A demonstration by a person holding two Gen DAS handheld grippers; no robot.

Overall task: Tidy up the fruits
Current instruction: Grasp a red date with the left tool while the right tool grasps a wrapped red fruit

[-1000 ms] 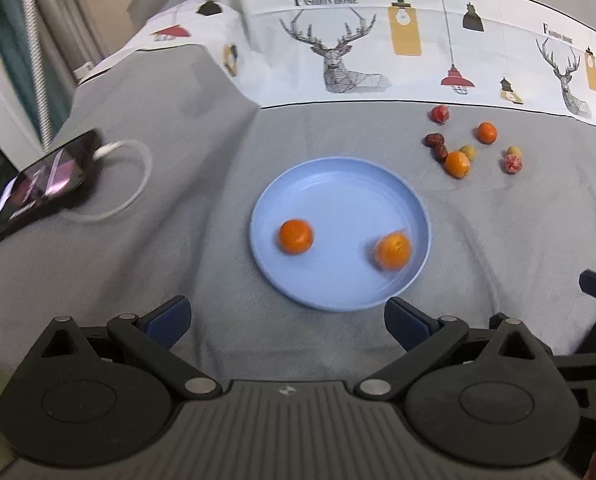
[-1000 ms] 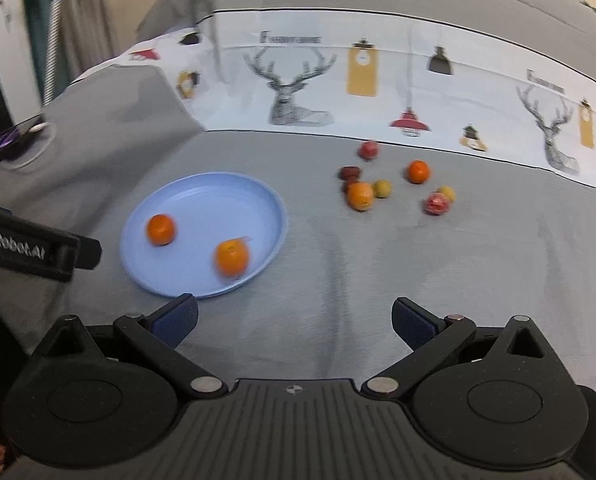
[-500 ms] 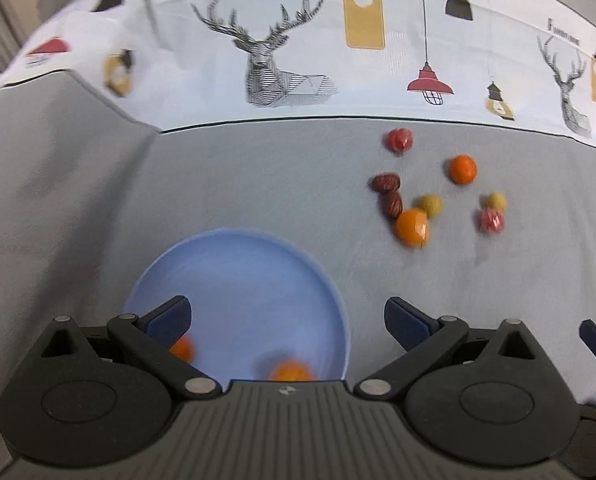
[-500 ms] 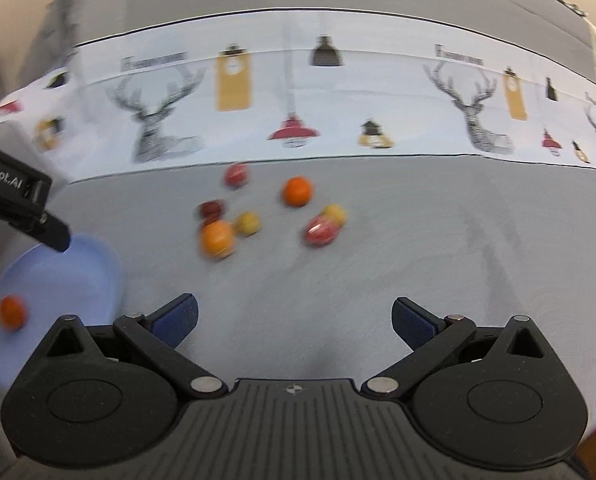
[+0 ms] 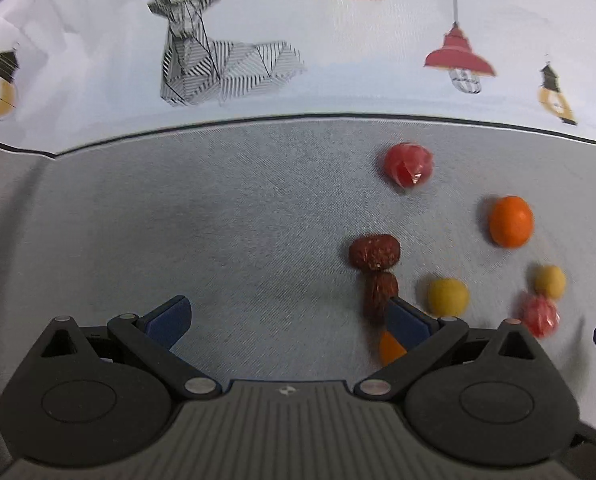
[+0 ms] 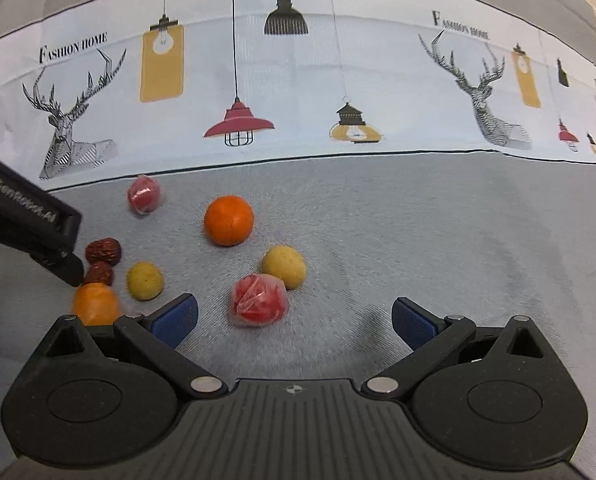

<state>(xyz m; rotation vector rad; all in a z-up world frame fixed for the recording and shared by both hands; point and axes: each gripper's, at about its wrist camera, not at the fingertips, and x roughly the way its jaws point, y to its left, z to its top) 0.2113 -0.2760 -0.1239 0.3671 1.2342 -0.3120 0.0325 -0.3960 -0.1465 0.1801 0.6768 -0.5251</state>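
Loose fruits lie on the grey cloth. In the right wrist view: an orange (image 6: 229,220), a second orange (image 6: 95,303) at the left, two yellow fruits (image 6: 284,266) (image 6: 145,280), two wrapped red fruits (image 6: 259,300) (image 6: 143,195) and two dark red dates (image 6: 103,251). My right gripper (image 6: 294,316) is open, the near wrapped red fruit just ahead between its fingers. My left gripper (image 5: 286,316) is open; its right finger (image 5: 406,320) touches a date (image 5: 380,290) and partly hides an orange (image 5: 390,348). The blue plate is out of view.
A white printed cloth band with deer and lamps (image 6: 298,92) runs along the back. The left gripper's body (image 6: 26,224) shows at the left of the right wrist view, close to the dates. Bare grey cloth (image 6: 478,248) lies right of the fruits.
Both grippers moved forward and right, away from the blue plate, up to the fruit cluster. The plate with its two oranges has left both views. Both stay open.
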